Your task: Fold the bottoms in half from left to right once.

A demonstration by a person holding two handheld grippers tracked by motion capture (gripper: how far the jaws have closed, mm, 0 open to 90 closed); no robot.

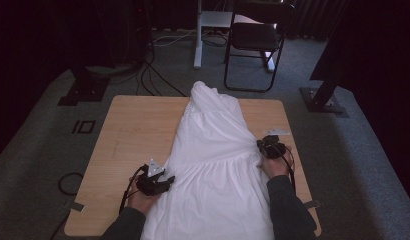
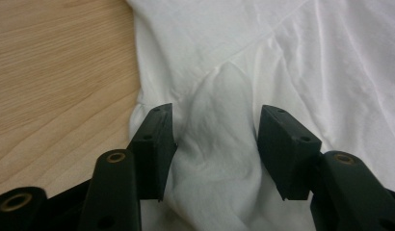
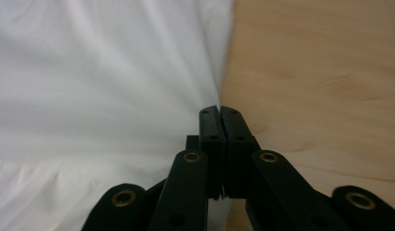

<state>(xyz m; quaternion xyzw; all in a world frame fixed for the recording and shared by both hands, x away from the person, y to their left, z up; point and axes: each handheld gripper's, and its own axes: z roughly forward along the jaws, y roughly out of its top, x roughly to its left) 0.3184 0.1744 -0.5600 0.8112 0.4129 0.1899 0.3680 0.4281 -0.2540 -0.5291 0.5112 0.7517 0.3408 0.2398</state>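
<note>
A white garment (image 1: 213, 150) lies lengthwise down the middle of the wooden table (image 1: 133, 130), its narrow end at the far edge. My left gripper (image 1: 165, 179) is at the garment's left edge, near the front. In the left gripper view it (image 2: 217, 113) stands open, with a raised fold of the white cloth (image 2: 219, 144) between its jaws. My right gripper (image 1: 260, 145) is at the garment's right edge. Creases in the cloth run towards it. In the right gripper view it (image 3: 219, 109) is shut on the edge of the white cloth (image 3: 89, 72), with bare wood to its right.
A small white tag (image 1: 277, 132) lies on the table just beyond the right gripper. Past the far edge stand a black folding chair (image 1: 255, 37) and a white post (image 1: 198, 35). Black stand bases (image 1: 83, 90) (image 1: 325, 100) flank the table. Cables (image 1: 68, 182) lie on the grey carpet.
</note>
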